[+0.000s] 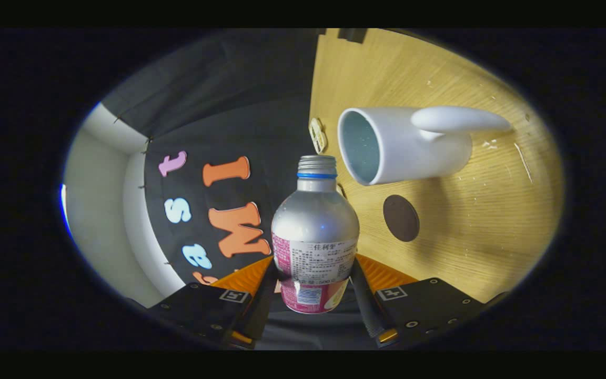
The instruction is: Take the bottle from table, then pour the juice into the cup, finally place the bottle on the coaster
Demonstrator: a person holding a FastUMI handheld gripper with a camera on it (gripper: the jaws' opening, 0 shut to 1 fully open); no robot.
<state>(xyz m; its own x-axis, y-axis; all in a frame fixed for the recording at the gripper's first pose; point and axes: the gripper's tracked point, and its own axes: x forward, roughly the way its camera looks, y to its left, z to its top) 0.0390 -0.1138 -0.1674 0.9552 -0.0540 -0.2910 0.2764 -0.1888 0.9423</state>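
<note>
Pouring stage, judged under way: the claw [314, 287] is clamped on the bottle [315, 231], one finger on each flank of its labelled body, and the view is rolled so that the uncapped threaded neck points toward the open mouth of the cup [387, 145], apart from its rim, with no juice seen flowing. The pour and the placing on the dark round coaster [401, 218], which lies bare on the worktop [487, 237] near the cup, remain. Bottle: matte silver metal with a printed wrap; cup: smooth white, handled; worktop: pale wood grain.

Silver bottle [315, 221] with pink label, white cup [403, 150], brown coaster [401, 218], tan wood-grain table [482, 226].
</note>
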